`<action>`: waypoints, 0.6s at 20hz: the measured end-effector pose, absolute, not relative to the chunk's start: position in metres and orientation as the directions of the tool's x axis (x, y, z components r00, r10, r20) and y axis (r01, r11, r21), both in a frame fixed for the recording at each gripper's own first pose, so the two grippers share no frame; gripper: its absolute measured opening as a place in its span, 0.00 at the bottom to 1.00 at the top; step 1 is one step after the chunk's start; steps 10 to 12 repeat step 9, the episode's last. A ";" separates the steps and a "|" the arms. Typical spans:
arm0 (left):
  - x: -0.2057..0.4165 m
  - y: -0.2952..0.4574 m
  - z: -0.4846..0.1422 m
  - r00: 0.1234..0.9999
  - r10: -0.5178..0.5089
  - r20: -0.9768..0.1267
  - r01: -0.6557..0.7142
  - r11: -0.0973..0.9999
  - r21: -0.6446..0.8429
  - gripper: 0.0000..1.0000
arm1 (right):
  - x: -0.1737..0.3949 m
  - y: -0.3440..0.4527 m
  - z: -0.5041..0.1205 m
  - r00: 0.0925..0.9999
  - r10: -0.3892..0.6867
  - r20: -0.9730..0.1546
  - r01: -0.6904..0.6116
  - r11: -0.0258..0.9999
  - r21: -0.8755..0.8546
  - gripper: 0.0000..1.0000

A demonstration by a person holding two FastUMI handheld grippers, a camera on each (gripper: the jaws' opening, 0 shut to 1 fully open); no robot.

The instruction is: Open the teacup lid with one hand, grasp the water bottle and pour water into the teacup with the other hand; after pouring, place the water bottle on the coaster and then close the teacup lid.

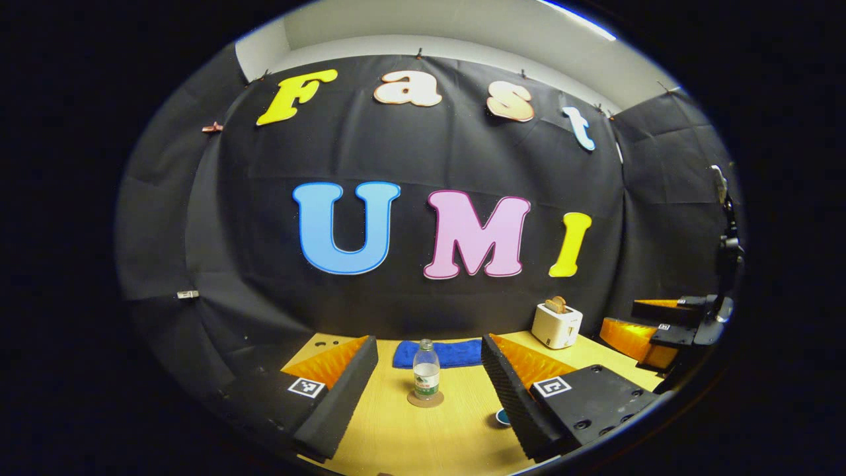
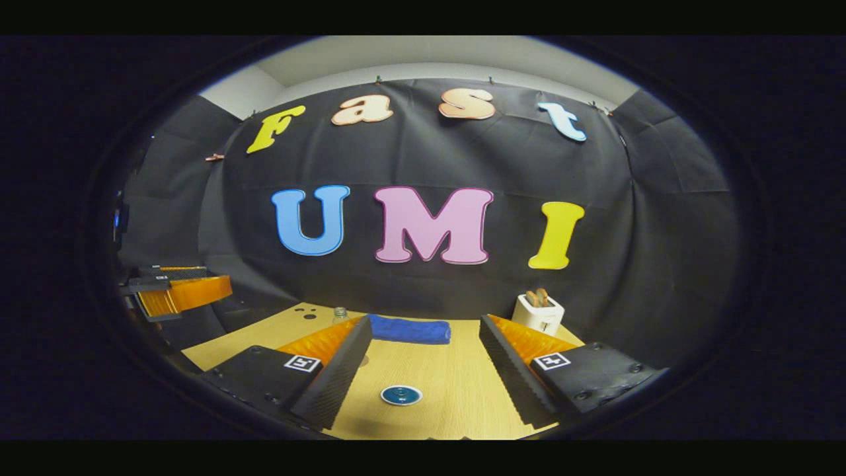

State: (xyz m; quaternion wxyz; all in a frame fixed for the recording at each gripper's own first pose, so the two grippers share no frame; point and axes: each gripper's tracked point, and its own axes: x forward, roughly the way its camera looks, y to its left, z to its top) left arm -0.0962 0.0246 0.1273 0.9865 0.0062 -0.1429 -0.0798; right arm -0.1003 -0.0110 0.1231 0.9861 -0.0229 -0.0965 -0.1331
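Left gripper (image 1: 429,396): fingers spread wide apart, holding nothing, low over the near edge of the table (image 1: 456,436).
Right gripper (image 2: 423,377): fingers also apart and empty; it shows too at the right in the left gripper view.
Water bottle (image 1: 426,373): upright on the round coaster (image 1: 425,399), mid-table.
Teacup lid (image 2: 401,395): blue disc near the front edge; the cup under it is hard to make out.
Blue towel (image 2: 410,329): along the far edge.
Toaster (image 2: 538,311): far right corner, bread in its slots.
Room: black cloth wall behind the light wooden table.
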 end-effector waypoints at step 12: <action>-0.100 0.011 0.107 0.938 -0.228 0.261 0.212 0.973 0.088 0.98 | -0.109 0.013 0.119 0.942 -0.285 0.176 0.290 0.957 -0.005 0.98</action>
